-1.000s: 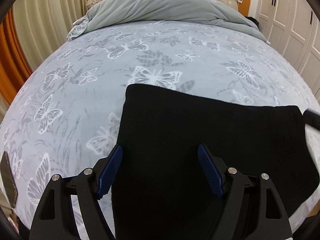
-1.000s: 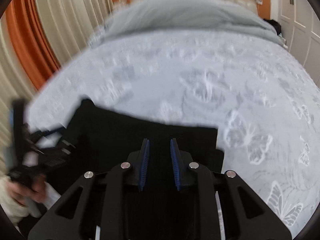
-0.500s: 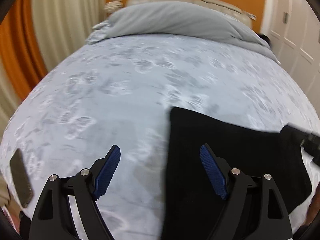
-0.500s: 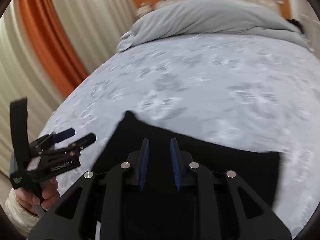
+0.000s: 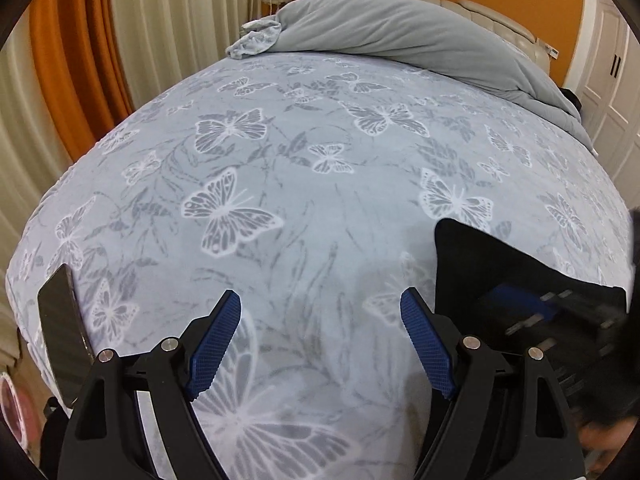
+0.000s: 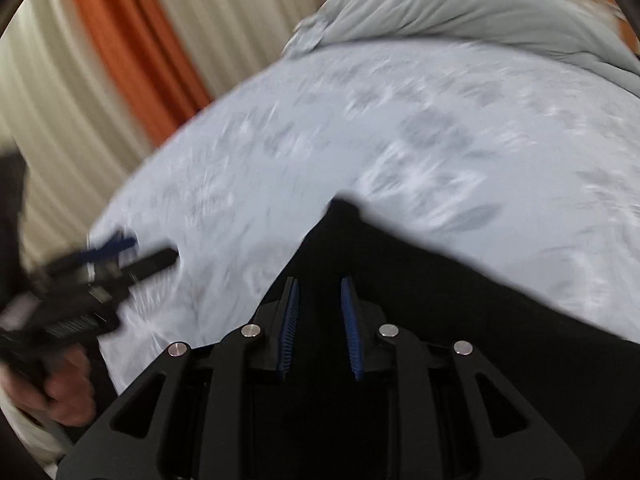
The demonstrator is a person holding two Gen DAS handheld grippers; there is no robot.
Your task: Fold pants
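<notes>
The black pants (image 5: 476, 264) lie flat in a folded slab on the butterfly bedspread (image 5: 280, 184), at the right of the left wrist view. My left gripper (image 5: 320, 296) hangs open over bare bedspread, left of the pants' edge, with nothing between its blue pads. In the right wrist view the pants (image 6: 460, 280) fill the lower right. My right gripper (image 6: 320, 282) hovers above them near their left corner, its jaws a narrow gap apart and no fabric visibly pinched. The left gripper (image 6: 140, 252) shows blurred at the left, held by a hand (image 6: 64, 392).
A dark phone (image 5: 60, 332) lies near the bed's left edge. A grey duvet (image 5: 400, 36) is heaped at the headboard end. Orange and cream curtains (image 5: 80, 60) hang along the left side, and white wardrobe doors (image 5: 612, 80) stand at the right.
Both grippers have swung leftward across the bed. The left one has left the pants and is now over bare bedspread. The pants have not shifted.
</notes>
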